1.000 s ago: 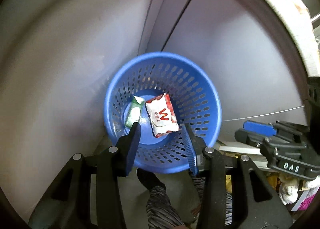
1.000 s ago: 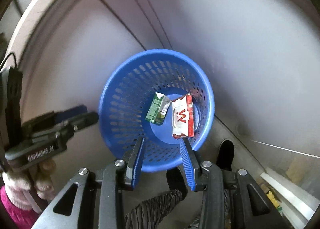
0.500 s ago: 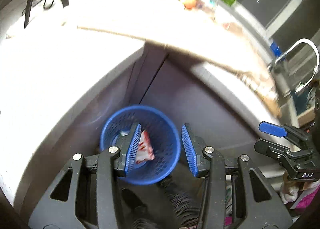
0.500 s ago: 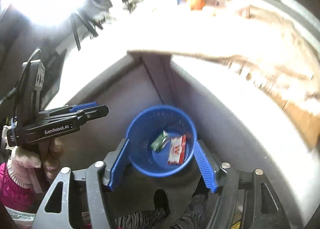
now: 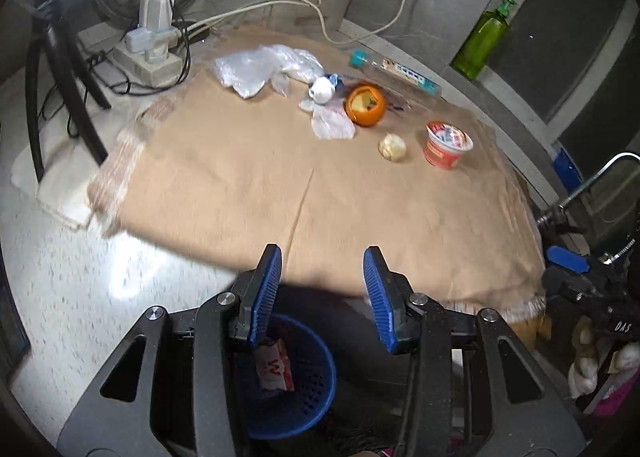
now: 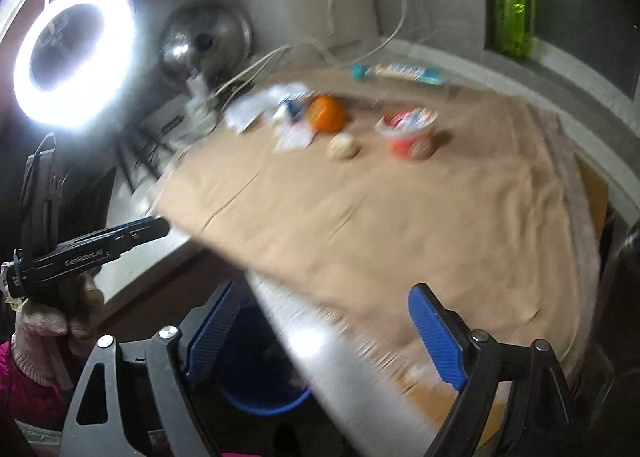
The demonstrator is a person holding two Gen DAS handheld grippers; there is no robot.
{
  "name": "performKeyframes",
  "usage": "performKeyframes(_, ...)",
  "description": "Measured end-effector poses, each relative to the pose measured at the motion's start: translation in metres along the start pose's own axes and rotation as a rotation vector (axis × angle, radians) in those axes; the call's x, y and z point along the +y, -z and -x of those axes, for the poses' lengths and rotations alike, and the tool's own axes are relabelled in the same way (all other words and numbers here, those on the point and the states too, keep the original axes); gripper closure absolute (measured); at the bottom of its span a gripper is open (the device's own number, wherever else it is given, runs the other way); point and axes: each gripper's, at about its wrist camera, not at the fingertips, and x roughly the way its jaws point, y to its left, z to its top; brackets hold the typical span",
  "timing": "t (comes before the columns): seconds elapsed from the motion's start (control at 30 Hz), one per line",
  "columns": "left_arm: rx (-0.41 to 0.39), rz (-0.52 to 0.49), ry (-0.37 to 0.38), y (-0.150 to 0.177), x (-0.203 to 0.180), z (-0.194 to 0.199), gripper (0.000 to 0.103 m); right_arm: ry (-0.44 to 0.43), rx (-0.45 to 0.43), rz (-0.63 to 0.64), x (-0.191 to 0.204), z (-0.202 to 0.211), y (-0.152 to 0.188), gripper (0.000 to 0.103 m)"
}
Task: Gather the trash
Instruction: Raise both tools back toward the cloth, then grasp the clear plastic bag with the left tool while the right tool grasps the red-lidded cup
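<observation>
Both of my grippers have risen from over the blue perforated plastic basket [image 5: 296,389] to the tan cloth-covered table [image 5: 320,209]. Left gripper [image 5: 322,289]: jaws partly apart, nothing between them. Right gripper [image 6: 324,333]: jaws have just been opening and are spread wide, empty. On the table, left to right: crumpled clear plastic bag [image 5: 264,67], hollowed orange peel [image 5: 365,104], red foil-lidded cup [image 5: 446,144]. One red-and-white wrapper [image 5: 276,367] lies inside the basket.

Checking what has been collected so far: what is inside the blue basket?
In the blue basket, a red-and-white wrapper shows. The left hand-held gripper covers part of the inside, so anything else there is hidden.
</observation>
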Motion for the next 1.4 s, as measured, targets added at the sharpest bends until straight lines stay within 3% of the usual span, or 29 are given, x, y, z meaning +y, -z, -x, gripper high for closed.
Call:
performKeyframes(0.23, -0.034, -0.024, -0.085, -0.052, -0.005, -0.022, 0.06, 0.008, -0.043, -0.062, -0.052, -0.012, -0.046, 0.013)
performKeyframes(0.43, -0.026, -0.043, -0.122, -0.11, 0.0, -0.053, 0.06, -0.004, 0.005, -0.066, -0.08, -0.039, -0.084, 0.014)
performKeyframes(0.6, 0.012, -0.093, -0.205, -0.15, 0.003, -0.086, 0.059, -0.046, 0.071, -0.111, -0.103, -0.065, -0.104, 0.015)
performKeyframes(0.7, 0.035, -0.12, -0.258, -0.171, 0.005, -0.104, 0.044, -0.062, 0.096, -0.128, -0.114, -0.076, -0.115, 0.015)
performKeyframes(0.83, 0.078, -0.153, -0.272, -0.192, 0.007, -0.127, 0.043, -0.089, 0.127, -0.158, -0.123, -0.089, -0.124, 0.019)
performKeyframes(1.1, 0.18, -0.201, -0.336, -0.219, 0.016, -0.177, 0.043, -0.142, 0.192, -0.196, -0.133, -0.12, -0.138, 0.026)
performKeyframes(1.23, 0.239, -0.212, -0.351, -0.218, 0.024, -0.197, 0.043, -0.163, 0.227, -0.221, -0.136, -0.132, -0.139, 0.033)
performKeyframes(1.4, 0.254, -0.204, -0.358, -0.214, 0.033, -0.208, 0.043, -0.169, 0.257, -0.234, -0.137, -0.143, -0.136, 0.037)
